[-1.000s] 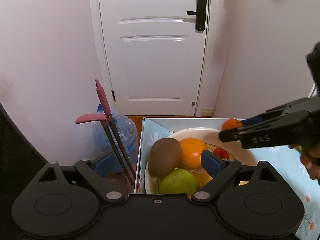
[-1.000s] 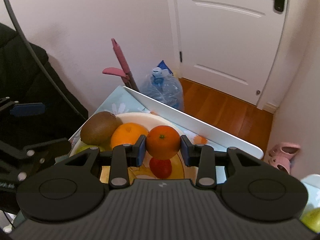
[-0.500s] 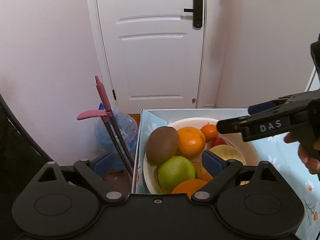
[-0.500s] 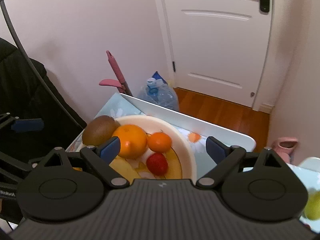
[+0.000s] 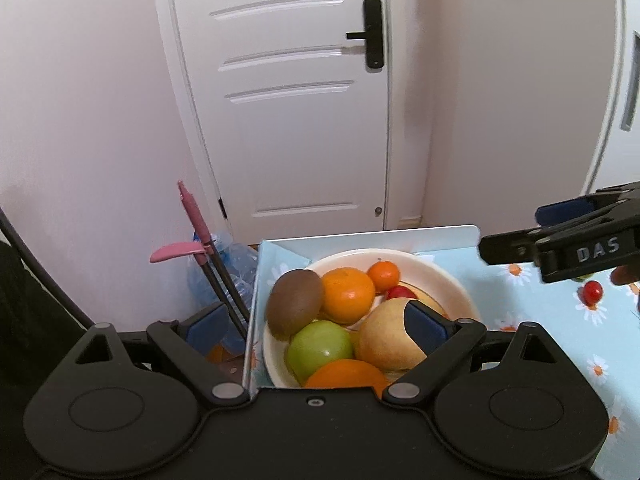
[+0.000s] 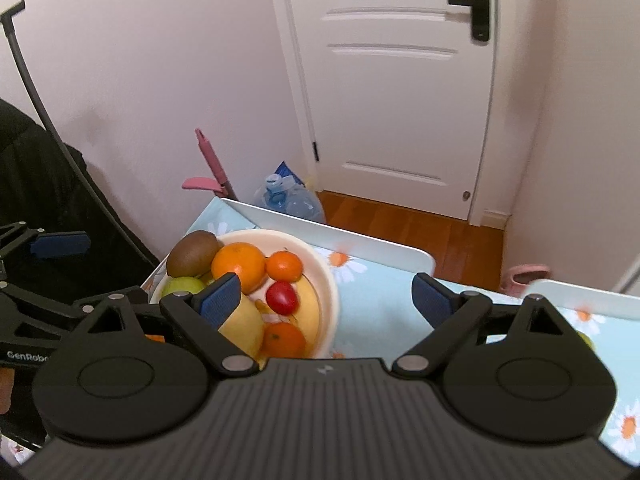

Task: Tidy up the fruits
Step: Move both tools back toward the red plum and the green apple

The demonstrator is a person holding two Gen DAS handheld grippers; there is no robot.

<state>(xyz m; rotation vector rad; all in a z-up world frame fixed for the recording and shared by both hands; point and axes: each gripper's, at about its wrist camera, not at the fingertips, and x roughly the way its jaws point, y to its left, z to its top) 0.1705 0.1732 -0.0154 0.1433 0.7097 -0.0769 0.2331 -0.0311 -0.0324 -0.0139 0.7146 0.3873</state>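
A cream bowl stands at the table's near-left corner. It holds a kiwi, a large orange, a small tangerine, a red tomato, a green apple, a yellow pear and another orange. My left gripper is open and empty just above the bowl's near side. My right gripper is open and empty, to the right of the bowl; it also shows in the left wrist view.
A small red fruit lies on the daisy-print tablecloth right of the bowl. A green fruit peeks past the right gripper. A water jug and a pink-handled tool stand beside the table. A white door is behind.
My right gripper opened and let the tangerine go into the bowl, then drew back to the right. My left gripper stayed open and pulled back slightly.
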